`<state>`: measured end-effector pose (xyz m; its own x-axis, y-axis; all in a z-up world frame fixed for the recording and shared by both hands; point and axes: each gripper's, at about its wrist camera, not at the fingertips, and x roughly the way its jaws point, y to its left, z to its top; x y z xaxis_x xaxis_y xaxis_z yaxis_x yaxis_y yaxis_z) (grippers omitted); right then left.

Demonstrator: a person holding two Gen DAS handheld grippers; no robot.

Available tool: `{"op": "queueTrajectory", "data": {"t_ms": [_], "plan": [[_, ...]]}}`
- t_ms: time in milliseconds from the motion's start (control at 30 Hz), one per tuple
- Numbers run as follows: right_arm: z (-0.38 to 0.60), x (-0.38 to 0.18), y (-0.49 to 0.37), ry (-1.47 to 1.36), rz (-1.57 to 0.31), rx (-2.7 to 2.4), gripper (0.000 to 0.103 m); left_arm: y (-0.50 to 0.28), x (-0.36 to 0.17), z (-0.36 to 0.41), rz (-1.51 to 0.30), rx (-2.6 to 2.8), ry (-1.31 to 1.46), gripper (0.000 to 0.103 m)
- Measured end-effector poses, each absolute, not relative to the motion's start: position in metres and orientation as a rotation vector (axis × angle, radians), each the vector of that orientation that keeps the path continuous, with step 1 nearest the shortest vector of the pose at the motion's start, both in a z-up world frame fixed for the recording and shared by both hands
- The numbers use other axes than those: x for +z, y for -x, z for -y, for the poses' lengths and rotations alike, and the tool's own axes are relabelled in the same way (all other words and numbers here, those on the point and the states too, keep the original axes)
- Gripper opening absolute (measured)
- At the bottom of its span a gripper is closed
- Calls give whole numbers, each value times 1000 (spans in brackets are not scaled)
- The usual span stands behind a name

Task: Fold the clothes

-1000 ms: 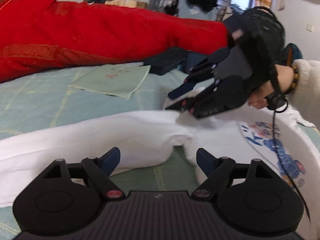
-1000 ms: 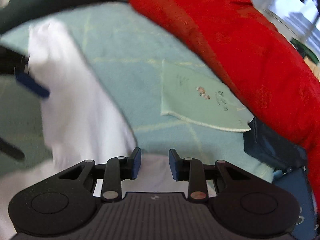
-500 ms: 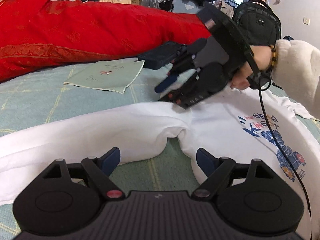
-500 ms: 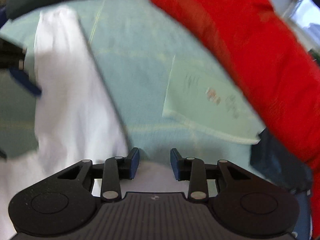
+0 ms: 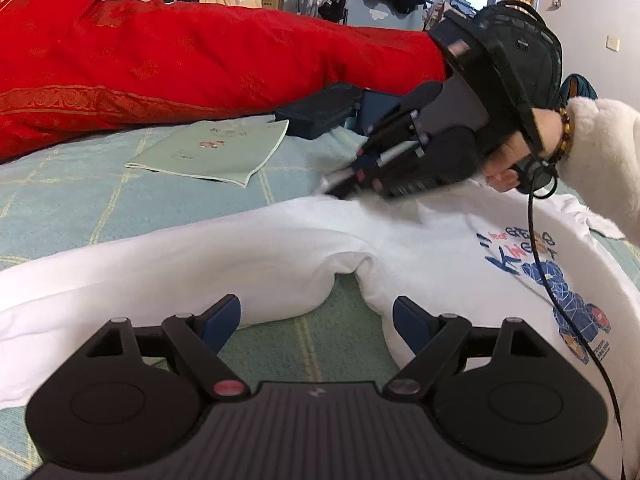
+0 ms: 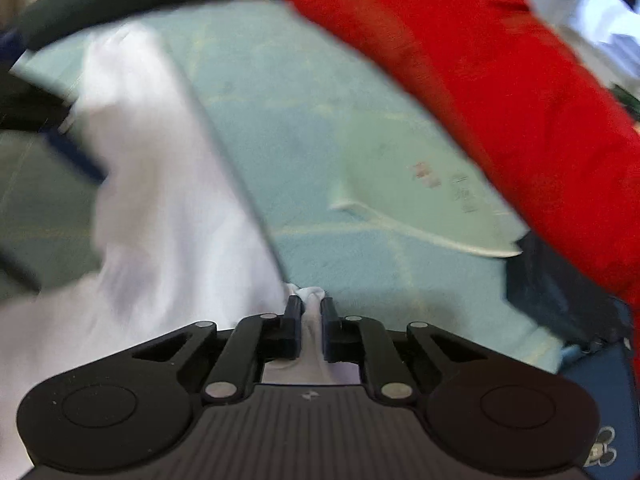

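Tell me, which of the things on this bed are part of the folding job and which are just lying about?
Part of the job:
- white sweatshirt, spread on the bed
- right gripper, fingers closing on a pinch of its white fabric
- left gripper, fingers wide apart by the sleeve

Just lying about:
- red quilt
- pale green booklet
- dark blue case
- black backpack

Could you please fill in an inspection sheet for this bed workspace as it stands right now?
Surface: green checked bedsheet.
Job's things: white sweatshirt lying spread, blue print up.
Clutter: pale green booklet, navy pouch, red quilt.
Grippers: left gripper open above the armpit gap; right gripper closing, pinching a fold of sweatshirt.
Cables: black cable trailing from the right gripper across the print.
Surroundings: windows, black backpack.
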<state>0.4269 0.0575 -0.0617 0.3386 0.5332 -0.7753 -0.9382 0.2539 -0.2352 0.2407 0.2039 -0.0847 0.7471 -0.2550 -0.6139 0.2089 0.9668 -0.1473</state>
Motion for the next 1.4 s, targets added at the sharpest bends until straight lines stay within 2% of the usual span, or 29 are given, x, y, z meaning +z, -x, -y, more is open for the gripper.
{"op": "queueTrajectory", "data": {"t_ms": [133, 267, 433, 667, 1100, 1400], "plan": [[-54, -55, -459, 581, -640, 947, 8, -240, -84, -208, -670, -248, 93, 84], [-57, -62, -466, 584, -675, 885, 9, -241, -83, -211, -669, -228, 105, 84], [-62, -40, -454, 548, -619, 967, 19, -241, -79, -222, -645, -159, 145, 84], [-121, -49, -427, 601, -624, 1115, 20, -234, -68, -246, -640, 96, 79, 86], [-177, -60, -414, 574, -672, 1229, 20, -221, -64, -290, -600, 279, 167, 86], [-169, -74, -359, 773, -528, 1298, 21, -219, -64, -295, -593, 280, 173, 86]]}}
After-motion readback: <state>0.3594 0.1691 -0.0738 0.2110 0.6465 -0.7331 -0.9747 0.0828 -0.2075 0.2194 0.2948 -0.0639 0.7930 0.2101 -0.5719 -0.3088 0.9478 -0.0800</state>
